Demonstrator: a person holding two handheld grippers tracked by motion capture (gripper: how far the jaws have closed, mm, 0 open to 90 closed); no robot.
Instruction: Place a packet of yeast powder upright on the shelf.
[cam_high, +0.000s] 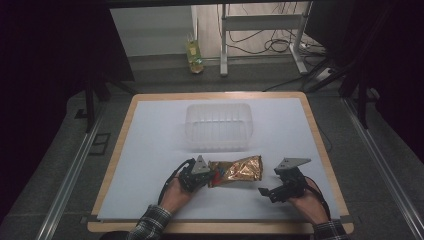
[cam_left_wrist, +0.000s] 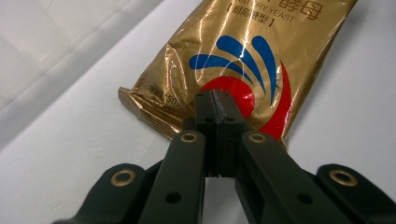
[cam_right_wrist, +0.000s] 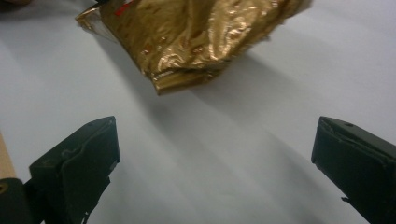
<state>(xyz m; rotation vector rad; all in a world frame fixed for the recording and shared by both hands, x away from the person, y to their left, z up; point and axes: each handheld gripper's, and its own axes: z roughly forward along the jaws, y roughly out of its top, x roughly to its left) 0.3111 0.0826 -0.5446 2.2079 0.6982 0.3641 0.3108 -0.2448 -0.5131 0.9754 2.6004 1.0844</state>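
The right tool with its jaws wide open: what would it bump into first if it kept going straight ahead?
Probably the crinkly gold foil packet. It lies right ahead of the right tool, with bare white table between them, though how far is hard to judge.

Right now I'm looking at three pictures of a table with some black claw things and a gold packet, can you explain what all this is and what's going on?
No machine is at work here: a person sits at the table holding a hand tool with two black jaws in each hand. The wide picture comes from a camera above, looking down. The other two come from small cameras riding on each tool, looking along its jaws. On the white surface lie a gold foil packet and, farther back, a clear plastic tub. The left tool has its jaws closed on the near edge of the packet. The right tool waits with jaws wide open, just short of the packet's other end, holding nothing.
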